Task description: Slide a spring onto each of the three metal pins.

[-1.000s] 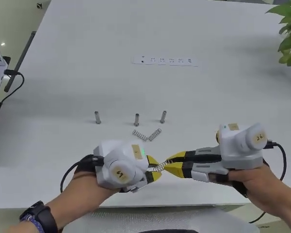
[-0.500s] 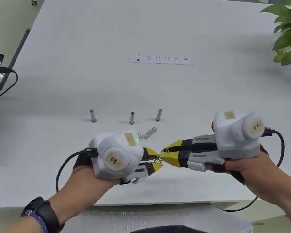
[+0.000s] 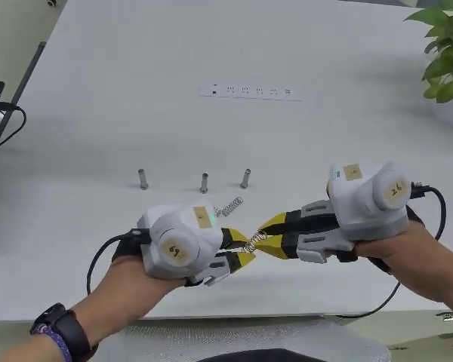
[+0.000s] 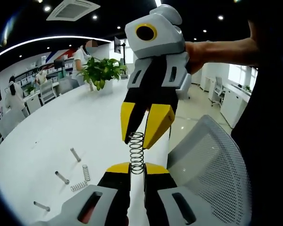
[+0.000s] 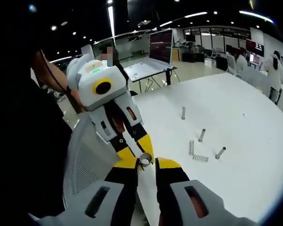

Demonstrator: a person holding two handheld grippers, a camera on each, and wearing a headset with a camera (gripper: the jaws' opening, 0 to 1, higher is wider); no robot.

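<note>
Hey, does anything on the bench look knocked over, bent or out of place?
Nothing stands out: the three pins stand upright, two loose springs lie beside them, and the spring in the left gripper looks straight.

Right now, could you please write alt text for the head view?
The left hand-held gripper and the right hand-held gripper meet tip to tip over a white table, a spring between them. Beyond stand three pins, a loose spring nearby.

One silvery coil spring (image 4: 137,153) is hanging in the air, one end pinched in the left gripper (image 4: 137,168), the other sitting at the right gripper (image 4: 139,141) tips. Two springs (image 5: 191,147) are lying near three upright pins (image 5: 202,135).
</note>
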